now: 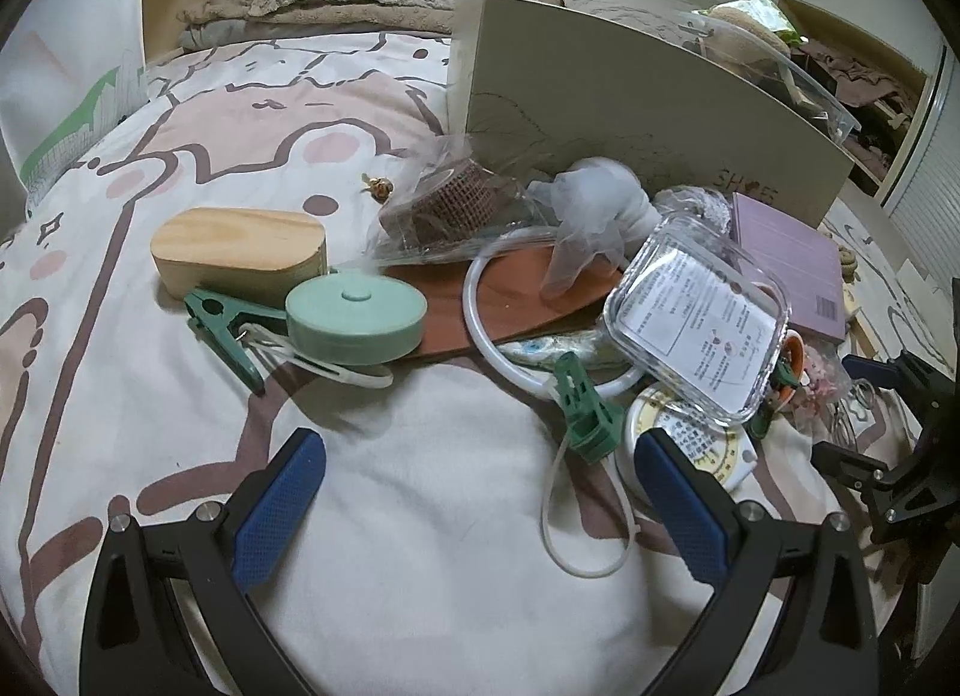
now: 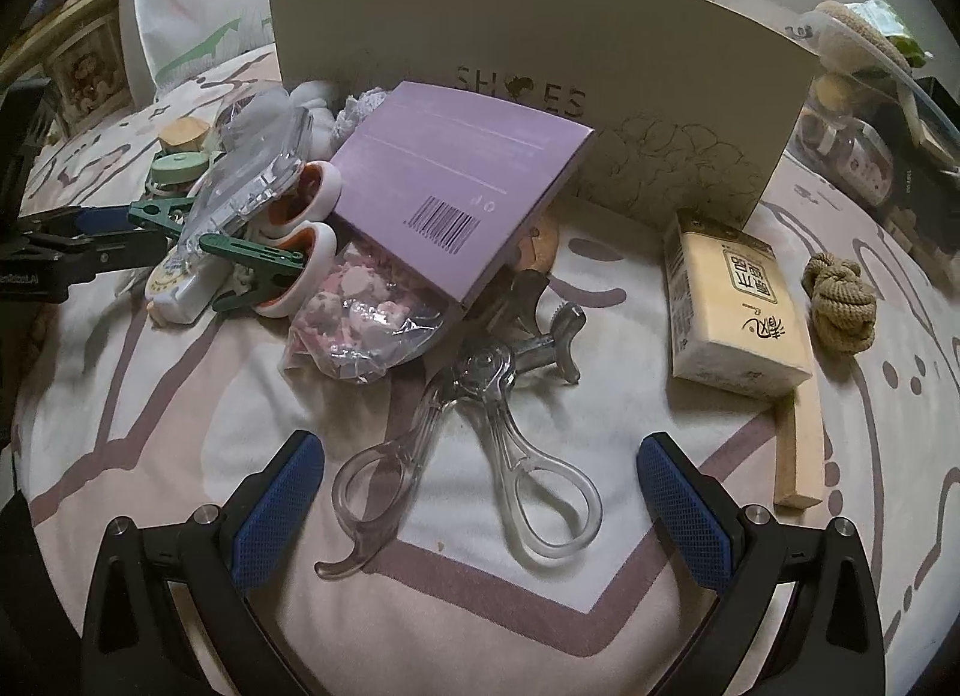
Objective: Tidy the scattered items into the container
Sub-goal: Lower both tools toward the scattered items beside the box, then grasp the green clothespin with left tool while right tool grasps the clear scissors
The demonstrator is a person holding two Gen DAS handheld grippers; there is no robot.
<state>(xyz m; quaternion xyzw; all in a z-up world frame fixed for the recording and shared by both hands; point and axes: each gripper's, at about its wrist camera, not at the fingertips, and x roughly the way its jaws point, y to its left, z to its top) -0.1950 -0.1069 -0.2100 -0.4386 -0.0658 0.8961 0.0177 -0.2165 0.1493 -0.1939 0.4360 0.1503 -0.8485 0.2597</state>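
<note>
Left gripper [image 1: 480, 492] spread wide, empty, over the blanket [image 1: 420, 516] — green clip [image 1: 591, 408] just ahead. Right gripper [image 2: 480, 486] equally wide, nothing held, clear-handled scissors [image 2: 480, 426] between its fingers. Shoe box [image 2: 600, 60] upright behind the clutter — purple booklet [image 2: 462, 168] leaning near it.

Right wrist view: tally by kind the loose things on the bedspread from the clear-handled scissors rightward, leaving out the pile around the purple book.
Clear-handled scissors: 1
Tissue pack: 1
Wooden stick: 1
Rope knot: 1
Total: 4
</note>
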